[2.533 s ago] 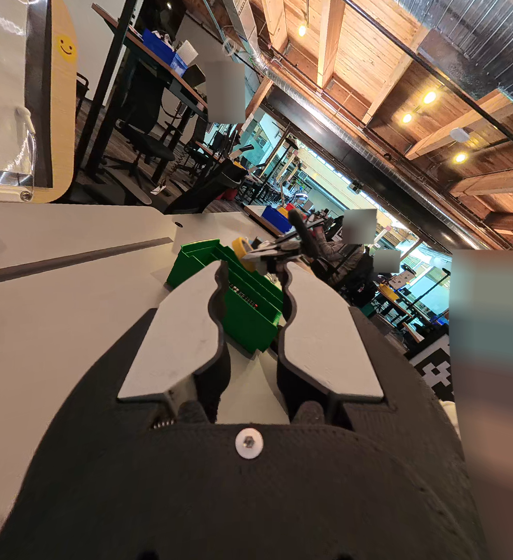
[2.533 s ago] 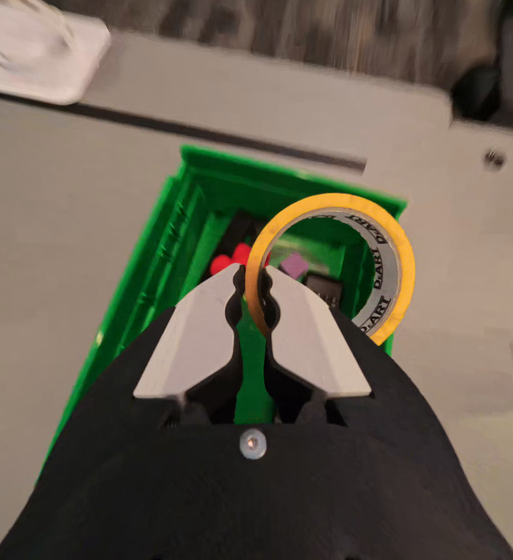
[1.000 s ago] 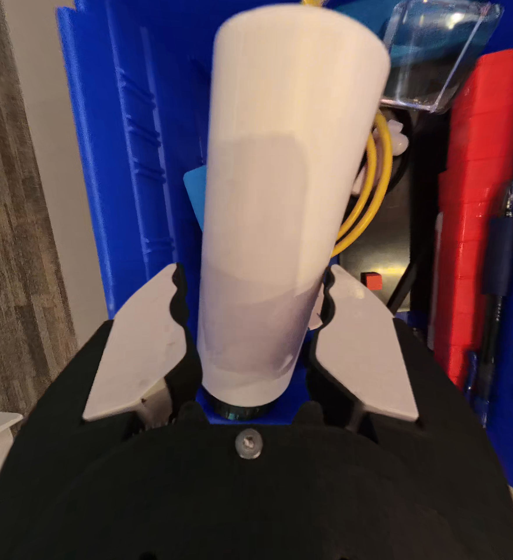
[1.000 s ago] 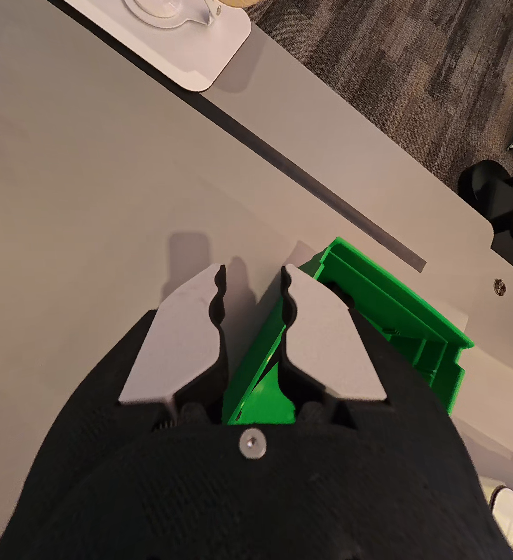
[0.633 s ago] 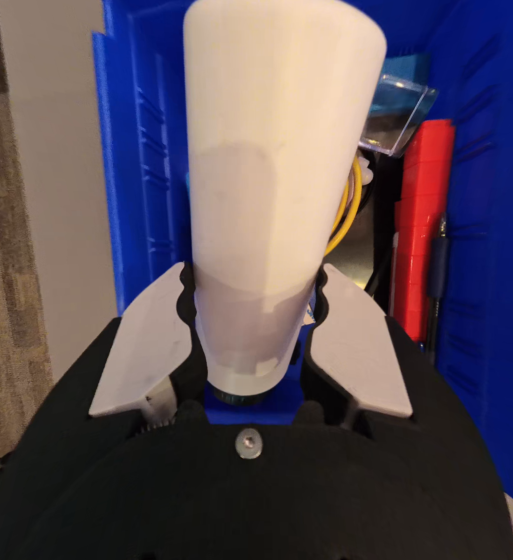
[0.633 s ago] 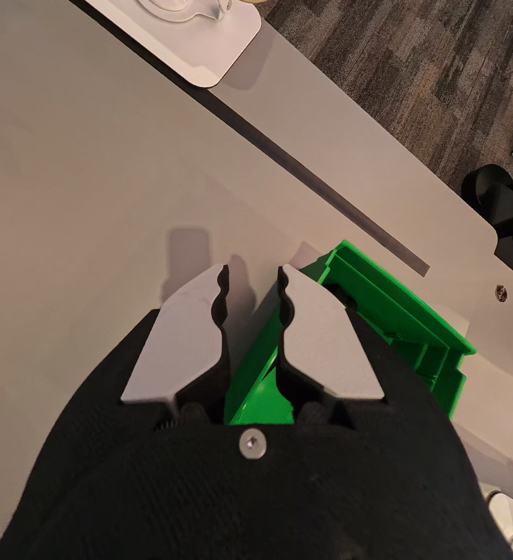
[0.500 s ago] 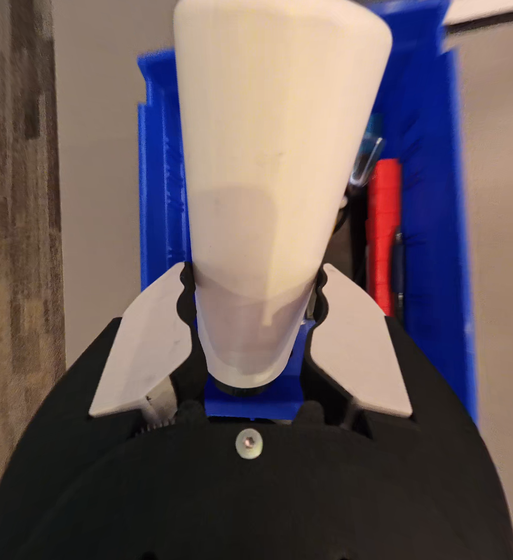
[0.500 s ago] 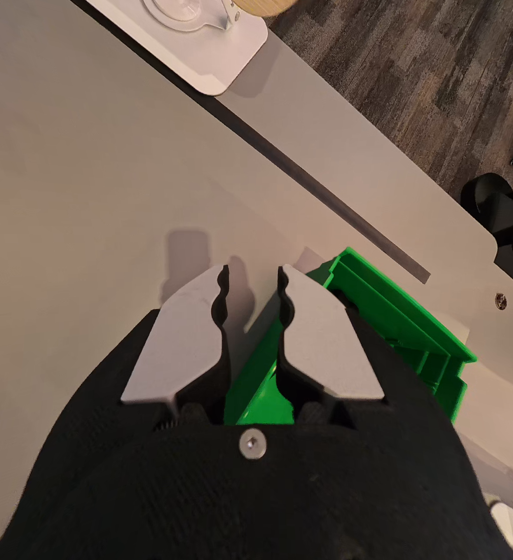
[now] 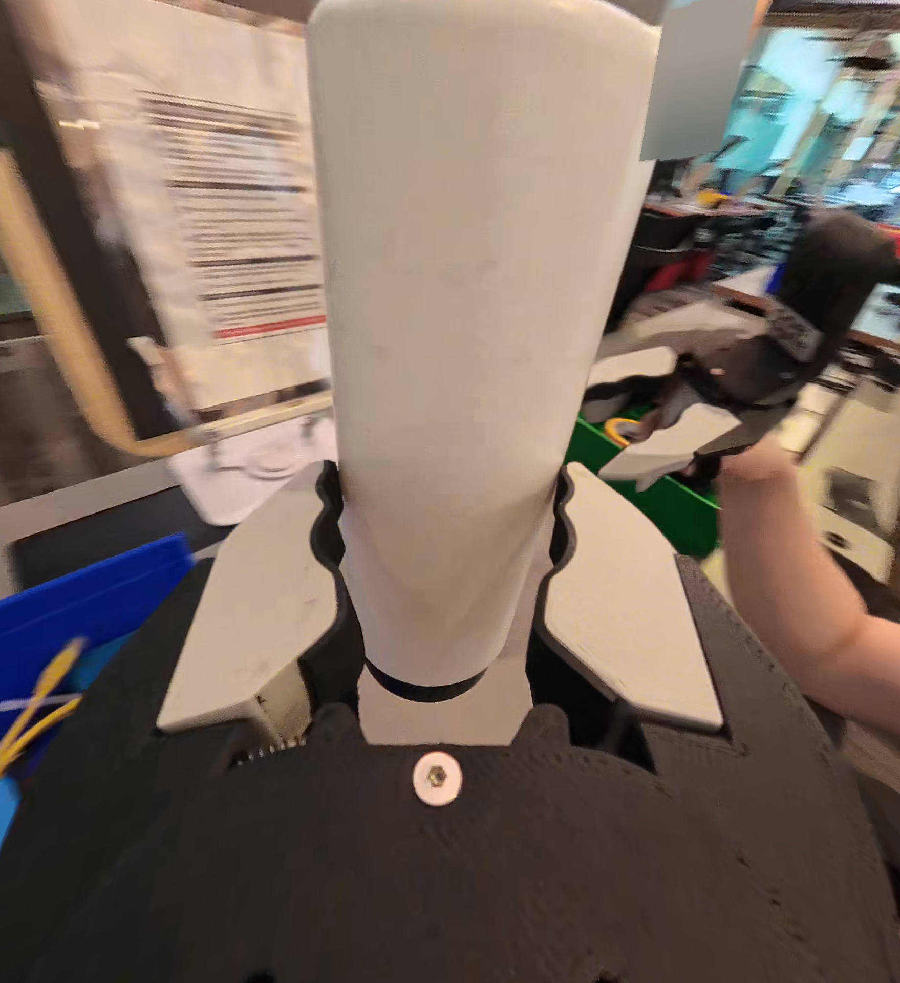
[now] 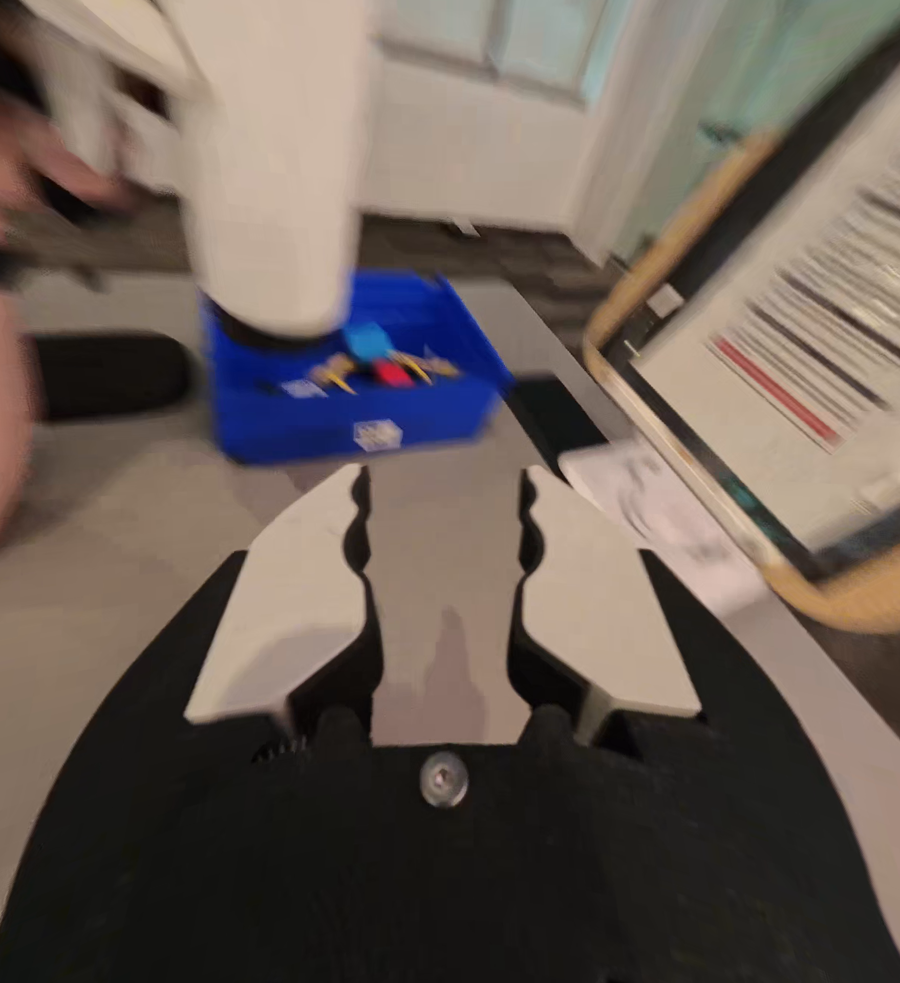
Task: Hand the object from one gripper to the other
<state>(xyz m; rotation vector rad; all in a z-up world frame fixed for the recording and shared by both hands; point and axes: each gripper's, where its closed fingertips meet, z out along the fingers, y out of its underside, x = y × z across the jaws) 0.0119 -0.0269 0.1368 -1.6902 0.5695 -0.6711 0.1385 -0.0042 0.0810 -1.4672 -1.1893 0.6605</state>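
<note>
A white tapered bottle (image 9: pixel 469 266) with a black cap at its narrow end stands upright between the fingers of my left gripper (image 9: pixel 445 473), which is shut on its lower part. In the right wrist view the same bottle (image 10: pixel 272 186) hangs blurred at the upper left, above the blue bin. My right gripper (image 10: pixel 442 478) is open and empty over the grey table (image 10: pixel 118 532), pointing toward the bottle and apart from it. It also shows in the left wrist view (image 9: pixel 634 420), held by a bare arm (image 9: pixel 788 601) to the right of the bottle.
A blue bin (image 10: pixel 352 425) with small coloured parts stands on the table; its corner shows in the left wrist view (image 9: pixel 54 627). A green bin (image 9: pixel 671 510) lies under the right gripper. A wood-framed board (image 10: pixel 809 319) on a white base (image 10: pixel 650 510) stands along the table's far side.
Both grippers have swung up from looking down at the bins to face each other. The left lifted the bottle out over the blue bin. The right gripper's jaws have opened wider.
</note>
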